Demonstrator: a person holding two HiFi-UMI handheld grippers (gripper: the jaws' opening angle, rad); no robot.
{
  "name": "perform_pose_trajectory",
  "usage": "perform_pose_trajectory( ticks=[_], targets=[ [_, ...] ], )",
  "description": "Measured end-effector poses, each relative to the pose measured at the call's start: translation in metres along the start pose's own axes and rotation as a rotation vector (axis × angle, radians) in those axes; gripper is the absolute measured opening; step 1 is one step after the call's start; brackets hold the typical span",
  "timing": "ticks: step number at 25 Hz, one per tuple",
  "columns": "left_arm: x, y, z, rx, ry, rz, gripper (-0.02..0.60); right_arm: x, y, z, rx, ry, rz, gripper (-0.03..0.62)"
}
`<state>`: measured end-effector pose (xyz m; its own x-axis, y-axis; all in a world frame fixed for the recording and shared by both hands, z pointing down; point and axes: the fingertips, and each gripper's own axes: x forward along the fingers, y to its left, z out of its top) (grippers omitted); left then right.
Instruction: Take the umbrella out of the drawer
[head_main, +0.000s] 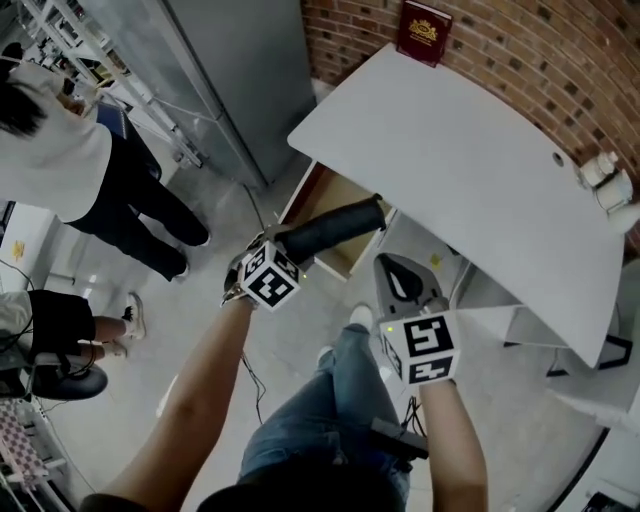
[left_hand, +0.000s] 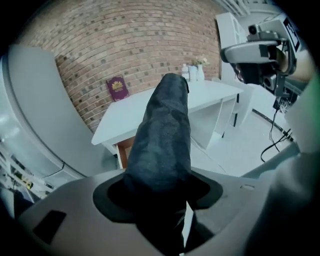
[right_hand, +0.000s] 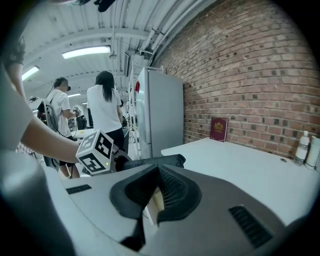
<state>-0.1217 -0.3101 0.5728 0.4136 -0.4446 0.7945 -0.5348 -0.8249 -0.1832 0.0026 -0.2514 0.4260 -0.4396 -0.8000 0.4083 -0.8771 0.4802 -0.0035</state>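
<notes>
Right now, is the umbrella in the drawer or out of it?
Out: the left claw grips the folded black umbrella in the air, clear of the open drawer.

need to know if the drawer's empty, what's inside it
A bare wooden bottom shows in the drawer. The umbrella, held in the left hand-held gripper, crosses above its middle and the desk covers its back, so those parts are unseen.
</notes>
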Motion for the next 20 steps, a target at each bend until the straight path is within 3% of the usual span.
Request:
perform_pose_trajectory(
  ticks=[5,12,20],
  targets=[
    [-0.039,-0.005,0.016,-0.158,-0.112,0.012,0.253,-0.022,0.002,0.023,-0.013,-0.065,-0.032,-0.009],
    [-0.071,-0.006,0.044,-0.304,-0.219,0.029,0.253,-0.048,-0.007,0.050,-0.002,-0.116,-0.063,-0.009],
    [-0.108,-0.018,0.085,-0.401,-0.356,0.047,0.253,-0.072,-0.018,0.079,-0.058,-0.157,-0.099,-0.009]
  ],
)
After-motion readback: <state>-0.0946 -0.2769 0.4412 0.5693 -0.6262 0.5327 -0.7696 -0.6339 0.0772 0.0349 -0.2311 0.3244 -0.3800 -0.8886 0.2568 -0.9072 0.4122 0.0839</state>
